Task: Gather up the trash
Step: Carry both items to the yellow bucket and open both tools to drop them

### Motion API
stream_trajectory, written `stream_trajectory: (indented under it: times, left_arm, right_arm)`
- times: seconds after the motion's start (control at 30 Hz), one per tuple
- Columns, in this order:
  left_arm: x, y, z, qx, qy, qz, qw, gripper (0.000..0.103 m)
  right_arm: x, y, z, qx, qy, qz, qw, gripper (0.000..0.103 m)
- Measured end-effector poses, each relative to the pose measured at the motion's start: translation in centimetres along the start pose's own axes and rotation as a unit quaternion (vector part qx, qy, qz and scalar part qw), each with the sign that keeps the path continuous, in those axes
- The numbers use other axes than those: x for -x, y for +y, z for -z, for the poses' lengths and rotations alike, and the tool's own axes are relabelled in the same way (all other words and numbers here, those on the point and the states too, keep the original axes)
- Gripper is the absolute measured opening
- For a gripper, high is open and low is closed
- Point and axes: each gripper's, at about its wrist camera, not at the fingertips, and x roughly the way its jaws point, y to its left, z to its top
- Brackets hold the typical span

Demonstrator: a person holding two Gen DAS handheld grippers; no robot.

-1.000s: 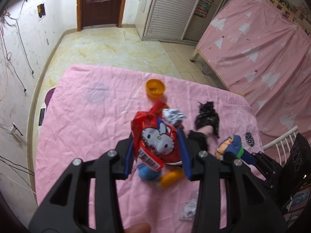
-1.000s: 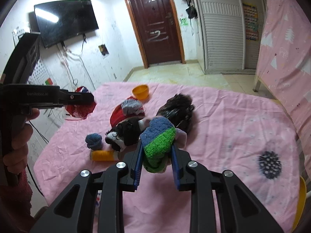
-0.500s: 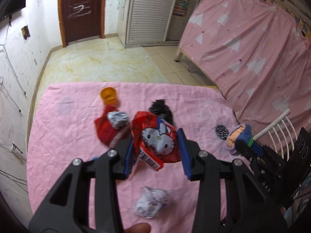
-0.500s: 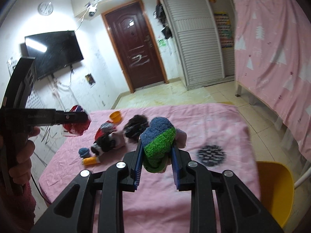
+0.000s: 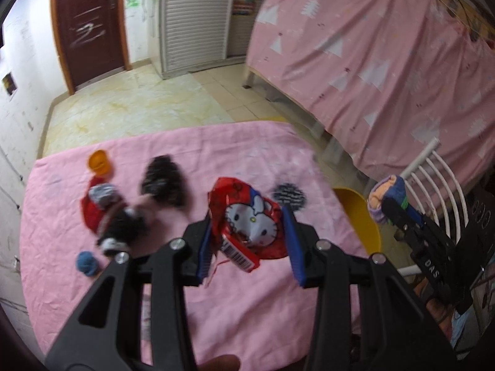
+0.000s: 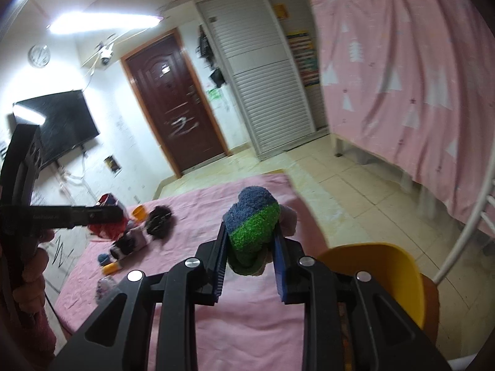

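My left gripper (image 5: 249, 241) is shut on a red cartoon-cat snack wrapper (image 5: 247, 219) and holds it above the pink-covered table (image 5: 216, 142). My right gripper (image 6: 249, 247) is shut on a blue and green fuzzy sock (image 6: 252, 219), held above the table's right edge beside a yellow bin (image 6: 380, 272). In the left wrist view the right gripper with the sock (image 5: 386, 198) hangs just past the yellow bin (image 5: 359, 216). In the right wrist view the left gripper with the wrapper (image 6: 108, 216) is at the far left.
On the table lie a black fuzzy item (image 5: 164, 182), a red and grey bundle (image 5: 99, 198), a blue ball (image 5: 85, 261), an orange cup (image 5: 99, 162) and a dark patterned disc (image 5: 289, 194). A white chair frame (image 5: 433, 185) stands right of the bin.
Both grippers have swung right and lifted with their loads. The yellow bin has come into view under the right gripper, and the pile now lies to the left.
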Motion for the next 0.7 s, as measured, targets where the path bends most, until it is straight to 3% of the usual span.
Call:
stream_trajectory:
  times: [0.33, 0.7]
  left_arm:
    - [-2.8, -8.1, -0.5, -0.049, 0.022, 0.031, 0.9981, 0.038]
    - [-6.3, -14.4, -1.0, -0.082, 0.059, 0.053, 0.9934, 0.038]
  right_arm:
    - [2.4, -7.7, 0.4, -0.06, -0.025, 0.05, 0.997, 0.02]
    - [3.2, -12.0, 1.0, -0.098, -0.026, 0.064, 0.993, 0.02]
